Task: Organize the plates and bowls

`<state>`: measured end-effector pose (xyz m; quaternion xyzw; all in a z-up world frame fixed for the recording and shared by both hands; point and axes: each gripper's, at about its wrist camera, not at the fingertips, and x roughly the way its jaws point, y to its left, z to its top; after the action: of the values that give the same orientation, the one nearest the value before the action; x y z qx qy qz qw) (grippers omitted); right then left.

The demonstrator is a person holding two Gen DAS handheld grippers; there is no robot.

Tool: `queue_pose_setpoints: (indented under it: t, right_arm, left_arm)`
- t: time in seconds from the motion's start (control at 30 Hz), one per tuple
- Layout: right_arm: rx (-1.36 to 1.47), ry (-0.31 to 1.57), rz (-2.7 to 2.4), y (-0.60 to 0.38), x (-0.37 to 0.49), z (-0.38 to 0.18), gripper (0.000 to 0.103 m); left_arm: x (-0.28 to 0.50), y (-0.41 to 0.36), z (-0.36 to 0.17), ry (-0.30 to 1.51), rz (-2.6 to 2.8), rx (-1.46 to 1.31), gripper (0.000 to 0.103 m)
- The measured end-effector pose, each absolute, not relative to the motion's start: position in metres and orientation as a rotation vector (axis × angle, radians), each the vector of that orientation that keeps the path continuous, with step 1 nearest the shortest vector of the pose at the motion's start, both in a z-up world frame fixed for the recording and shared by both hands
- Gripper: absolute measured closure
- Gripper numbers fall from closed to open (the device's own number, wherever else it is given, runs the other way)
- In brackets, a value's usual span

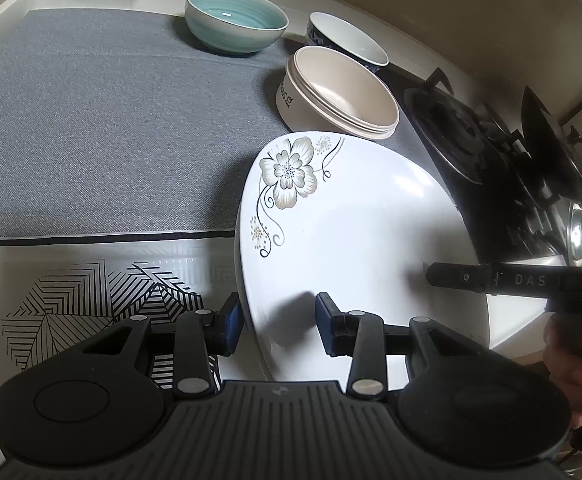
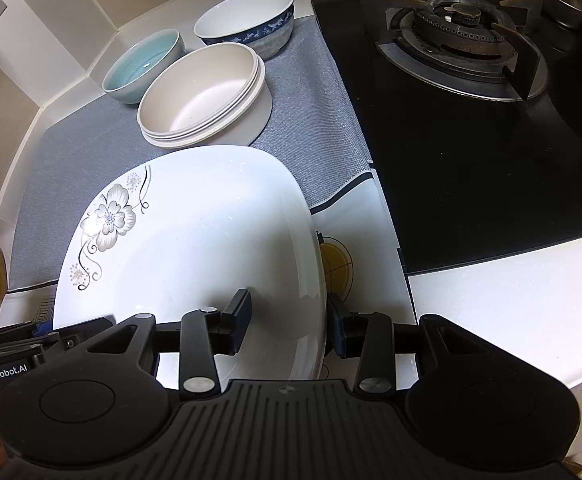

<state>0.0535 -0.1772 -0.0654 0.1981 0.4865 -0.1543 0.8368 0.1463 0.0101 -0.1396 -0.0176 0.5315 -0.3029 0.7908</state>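
A white square plate [image 1: 351, 220] [image 2: 195, 240] with a grey flower print is held tilted above the counter by both grippers. My left gripper [image 1: 277, 324] is shut on its left rim, one pad outside the edge and one on the inner face. My right gripper [image 2: 289, 326] is shut on the opposite rim in the same way; one of its fingers [image 1: 451, 278] shows in the left wrist view. Behind the plate stand stacked beige bowls [image 1: 339, 94] [image 2: 203, 96], a teal bowl [image 1: 235, 20] [image 2: 143, 66] and a blue-patterned bowl [image 1: 347, 44] [image 2: 247, 24].
The bowls stand on a grey mat [image 1: 111, 120] [image 2: 311, 120] against the back wall. A black gas stove [image 1: 471, 140] [image 2: 463, 32] lies to the right. A white mat with black line patterns [image 1: 91, 300] covers the counter's front. A person's hand [image 1: 571, 360] holds the right gripper.
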Motion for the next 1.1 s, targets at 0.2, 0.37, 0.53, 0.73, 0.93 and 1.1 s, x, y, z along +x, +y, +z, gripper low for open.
queue_pose_setpoints:
  t: [0.2,0.37,0.53,0.73,0.93,1.1]
  right_arm:
    - [0.39,1.033,-0.329,-0.175,0.055,-0.064,0.061]
    - [0.362,1.045,-0.325,-0.167,0.058,-0.063,0.063]
    - [0.351,1.064,-0.301,-0.155,0.07,-0.064,0.063]
    - [0.324,1.083,-0.254,-0.128,0.101,-0.067,0.063]
    - [0.282,1.101,-0.171,-0.086,0.143,-0.071,0.064]
    - [0.257,1.1,-0.115,-0.059,0.179,-0.077,0.064]
  left_arm:
    - [0.148,0.016,-0.139,1.145,-0.653,-0.06,0.064]
    - [0.151,0.024,-0.138,1.152,-0.631,-0.067,0.064]
    - [0.16,0.043,-0.137,1.159,-0.585,-0.1,0.065]
    - [0.177,0.081,-0.135,1.137,-0.493,-0.146,0.065]
    - [0.21,0.124,-0.132,1.079,-0.363,-0.175,0.066]
    - [0.237,0.152,-0.131,1.046,-0.295,-0.212,0.066]
